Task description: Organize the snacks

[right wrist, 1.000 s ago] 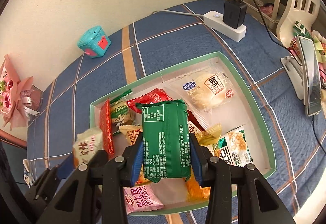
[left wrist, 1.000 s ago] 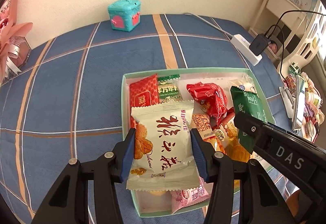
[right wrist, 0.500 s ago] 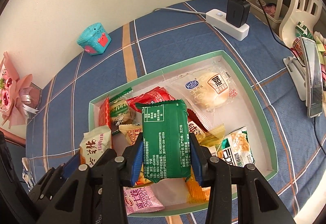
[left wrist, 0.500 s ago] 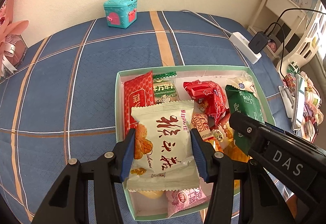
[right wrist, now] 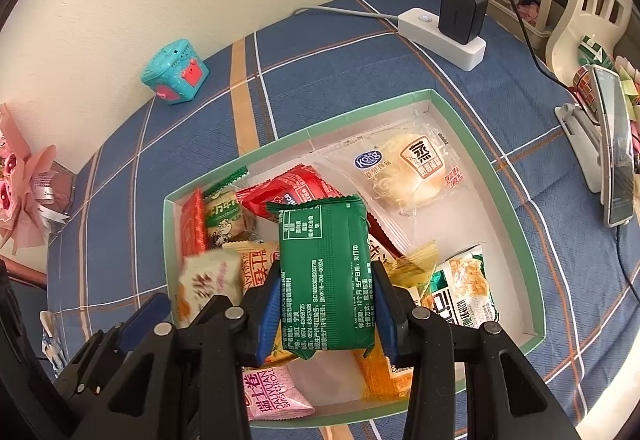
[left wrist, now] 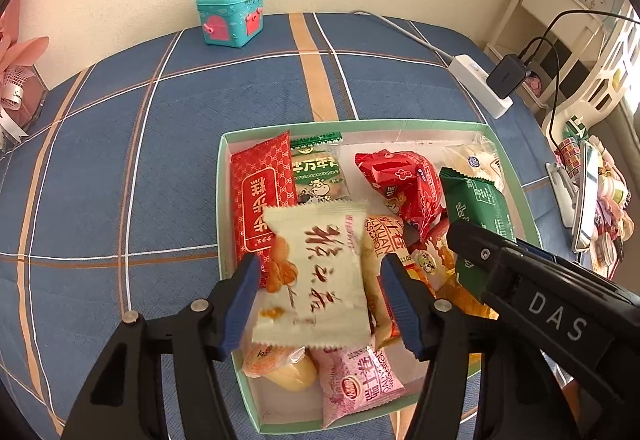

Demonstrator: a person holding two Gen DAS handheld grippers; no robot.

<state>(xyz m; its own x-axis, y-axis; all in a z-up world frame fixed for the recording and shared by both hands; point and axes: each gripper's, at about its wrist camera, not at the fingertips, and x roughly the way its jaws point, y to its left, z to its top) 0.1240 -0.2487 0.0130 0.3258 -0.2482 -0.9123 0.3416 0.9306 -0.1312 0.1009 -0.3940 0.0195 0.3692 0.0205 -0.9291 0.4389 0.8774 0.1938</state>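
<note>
My left gripper [left wrist: 316, 296] jaws are opening; white pack [left wrist: 316, 272] slips between them, over box [left wrist: 516, 176] near-left. Right gripper [right wrist: 326, 314] clenched on green pack [right wrist: 326, 276], long way up, above box mid.

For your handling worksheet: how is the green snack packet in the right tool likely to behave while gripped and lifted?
The green packet probably holds its shape: it stands straight between the right tool pads without drooping. Its glossy film wrapper may slide if the grip loosens. It seems light for its size, being a small single-serve pack.
</note>
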